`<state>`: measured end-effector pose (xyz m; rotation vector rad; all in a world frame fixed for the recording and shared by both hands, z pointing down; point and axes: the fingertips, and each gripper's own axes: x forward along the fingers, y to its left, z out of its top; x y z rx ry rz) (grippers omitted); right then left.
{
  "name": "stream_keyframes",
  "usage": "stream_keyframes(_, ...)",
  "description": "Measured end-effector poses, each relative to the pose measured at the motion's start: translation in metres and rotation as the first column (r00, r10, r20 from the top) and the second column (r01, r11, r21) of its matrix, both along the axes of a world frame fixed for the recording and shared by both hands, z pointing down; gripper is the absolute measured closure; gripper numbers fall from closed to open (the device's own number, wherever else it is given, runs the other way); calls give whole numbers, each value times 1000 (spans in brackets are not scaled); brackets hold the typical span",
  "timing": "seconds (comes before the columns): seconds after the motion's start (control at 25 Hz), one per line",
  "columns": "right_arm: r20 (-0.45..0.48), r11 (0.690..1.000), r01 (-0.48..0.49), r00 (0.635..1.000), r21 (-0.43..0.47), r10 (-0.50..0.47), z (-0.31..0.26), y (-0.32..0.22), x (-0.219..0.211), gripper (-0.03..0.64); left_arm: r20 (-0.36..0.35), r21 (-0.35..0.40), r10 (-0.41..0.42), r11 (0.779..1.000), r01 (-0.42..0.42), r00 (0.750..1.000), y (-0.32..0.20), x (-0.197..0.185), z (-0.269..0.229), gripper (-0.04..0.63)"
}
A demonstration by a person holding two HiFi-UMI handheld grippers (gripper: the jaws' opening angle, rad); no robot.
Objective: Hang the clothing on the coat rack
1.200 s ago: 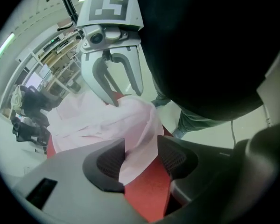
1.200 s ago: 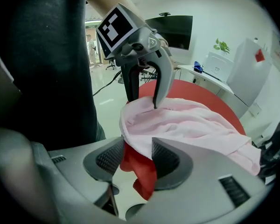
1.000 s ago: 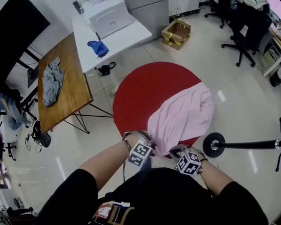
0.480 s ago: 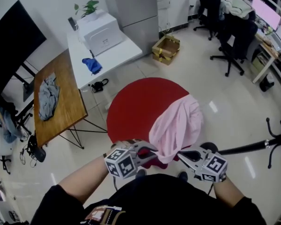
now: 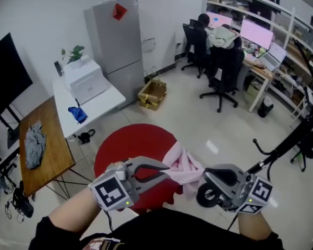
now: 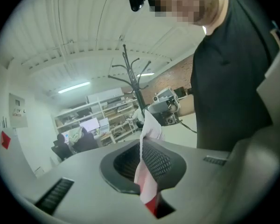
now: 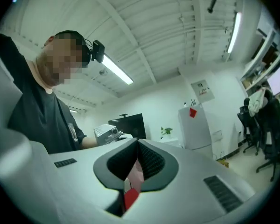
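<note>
A pink garment (image 5: 183,166) hangs bunched between my two grippers, above a red round surface (image 5: 128,145). My left gripper (image 5: 169,169) is shut on one edge of it; in the left gripper view the pink cloth (image 6: 147,171) is pinched between the closed jaws (image 6: 141,143). My right gripper (image 5: 204,175) is shut on the other edge, and in its own view the cloth (image 7: 134,175) sits in the closed jaws (image 7: 136,148). The black coat rack (image 5: 284,142) leans in at the right, with its round base (image 5: 202,196) partly hidden behind the right gripper. It also shows as the coat rack (image 6: 130,78) beyond the right gripper.
A wooden table (image 5: 49,163) with a grey cloth (image 5: 34,146) stands at the left. Beyond it are a white table (image 5: 101,100) with a printer (image 5: 86,85), a grey fridge (image 5: 115,40) and a cardboard box (image 5: 152,94). Office chairs (image 5: 221,69) and desks fill the back right.
Both grippers have risen and drawn apart, lifting the pink garment off the red surface, so it now hangs bunched between them. The head view has tipped up toward the room.
</note>
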<state>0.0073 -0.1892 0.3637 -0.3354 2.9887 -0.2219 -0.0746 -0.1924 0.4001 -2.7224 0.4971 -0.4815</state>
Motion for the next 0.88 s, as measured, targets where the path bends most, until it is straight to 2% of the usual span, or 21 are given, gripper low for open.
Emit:
stream_keyframes(0.12, 42, 997, -39, 998, 71, 36, -43, 5, 30, 615, -83, 46, 64, 997, -60, 994, -2, 30, -48, 595)
stream_keyframes(0.2, 64, 992, -63, 996, 110, 57, -68, 12, 54, 615, -174, 81, 113, 992, -100, 978, 0, 53, -84, 595)
stream_keyframes(0.28, 74, 983, -94, 994, 156, 84, -90, 20, 75, 615, -220, 116, 158, 984, -135, 963, 1, 75, -113, 595)
stream_keyframes(0.52, 130, 951, -194, 977, 241, 166, -139, 39, 135, 615, -229, 194, 259, 957, -217, 938, 9, 133, -162, 595)
stream_keyframes(0.6, 131, 937, -223, 972, 270, 193, -159, 42, 155, 615, -212, 218, 284, 946, -238, 935, 15, 152, -182, 595)
stream_keyframes(0.76, 116, 893, -278, 960, 354, 253, -206, 50, 190, 615, -165, 258, 299, 933, -252, 940, 19, 186, -227, 595)
stream_keyframes(0.88, 139, 848, -325, 946, 418, 294, -253, 57, 211, 615, -188, 307, 308, 921, -242, 933, 18, 207, -274, 595)
